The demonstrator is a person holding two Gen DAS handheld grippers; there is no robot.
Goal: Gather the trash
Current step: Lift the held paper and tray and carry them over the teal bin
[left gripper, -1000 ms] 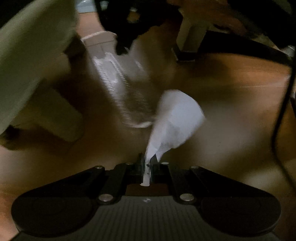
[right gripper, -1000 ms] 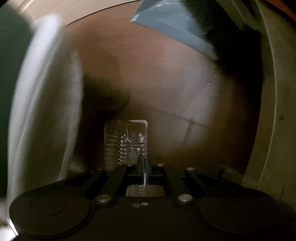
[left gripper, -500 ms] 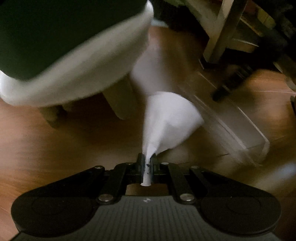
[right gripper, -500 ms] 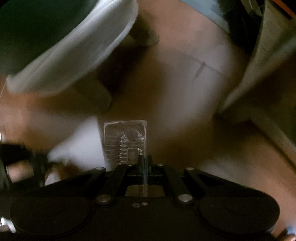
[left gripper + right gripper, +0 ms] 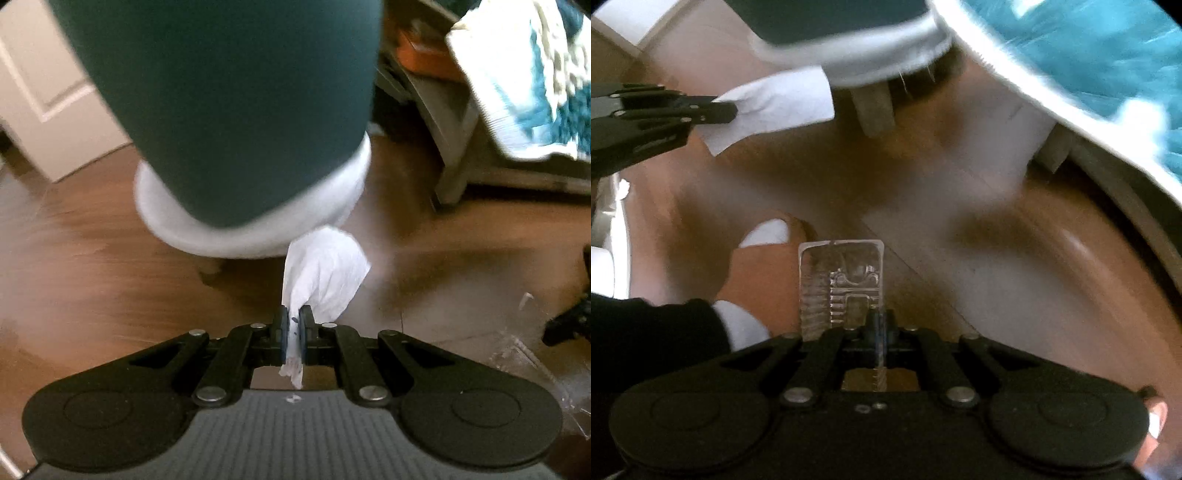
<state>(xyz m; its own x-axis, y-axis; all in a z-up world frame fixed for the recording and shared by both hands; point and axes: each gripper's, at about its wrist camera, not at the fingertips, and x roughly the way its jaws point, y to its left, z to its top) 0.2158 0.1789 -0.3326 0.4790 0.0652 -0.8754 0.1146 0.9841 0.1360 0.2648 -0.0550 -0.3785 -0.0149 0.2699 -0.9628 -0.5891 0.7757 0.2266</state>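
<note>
Left gripper (image 5: 293, 325) clamped on tissue (image 5: 325, 273), right gripper (image 5: 877, 332) on blister (image 5: 842, 280); both grips needed firm carry to bin.

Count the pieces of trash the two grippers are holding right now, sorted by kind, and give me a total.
White paper tissue, pinched in the left gripper: 1
Clear plastic blister pack, pinched in the right gripper: 1
Total: 2

I am working in a home room: brown wood-plank floor (image 5: 92, 266), cream panelled door (image 5: 48, 99), teal padded stool with white base (image 5: 229, 110), teal-and-white patterned blanket (image 5: 524, 81) over grey furniture.
</note>
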